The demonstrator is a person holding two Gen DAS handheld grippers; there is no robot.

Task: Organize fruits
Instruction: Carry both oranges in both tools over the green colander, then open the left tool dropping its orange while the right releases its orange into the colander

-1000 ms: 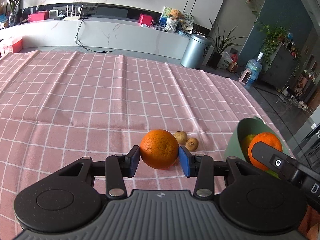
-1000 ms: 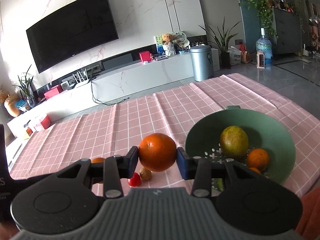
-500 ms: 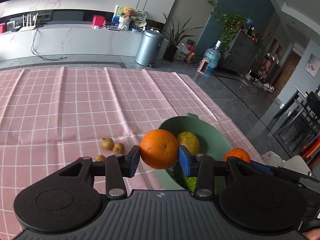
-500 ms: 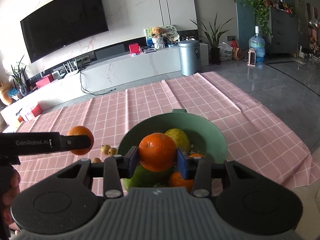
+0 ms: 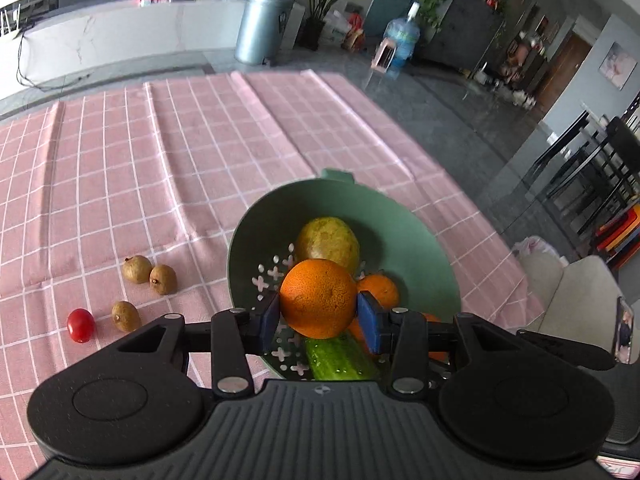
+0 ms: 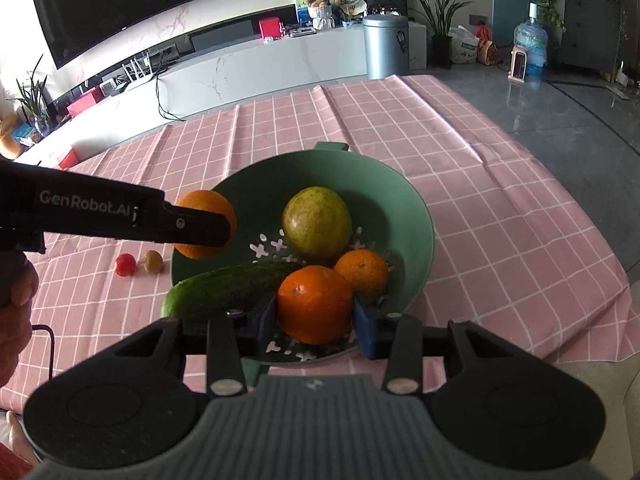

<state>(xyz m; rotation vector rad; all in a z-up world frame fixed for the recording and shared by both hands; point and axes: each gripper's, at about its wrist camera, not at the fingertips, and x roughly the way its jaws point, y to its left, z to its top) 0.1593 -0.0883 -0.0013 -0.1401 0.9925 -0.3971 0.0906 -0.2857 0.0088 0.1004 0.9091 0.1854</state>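
— On what surface, and what kind of room?

— On a pink checked tablecloth (image 5: 168, 168), creased in long folds, in a living room: a dark television (image 6: 120, 0) on a marble wall, a long white console (image 6: 256, 68) below it, a grey bin (image 6: 386, 46), potted plants, a water bottle (image 6: 530, 48) on the grey floor.

— Where are the fruits?

— A green colander bowl (image 6: 416, 216) sits near the cloth's near edge. Inside lie a yellow-green round fruit (image 6: 316, 222), a small orange (image 6: 362, 272) and a cucumber (image 6: 228, 290). Left of the bowl, on the cloth, are three brown longans (image 5: 150, 278) and a cherry tomato (image 5: 81, 325).

— And the left gripper (image 5: 318, 316)?

— Its blue pads are spread about an orange's width and clamp a large orange (image 5: 318, 298) on both sides. From the right wrist view that fruit hangs above the bowl's left rim, clear of the contents.

— The right gripper (image 6: 316, 318)?

— Same spread; its pads press a second orange (image 6: 314, 304), held over the near part of the bowl, just beside the small orange and the cucumber's end. Whether it touches the bowl's floor, I cannot tell.
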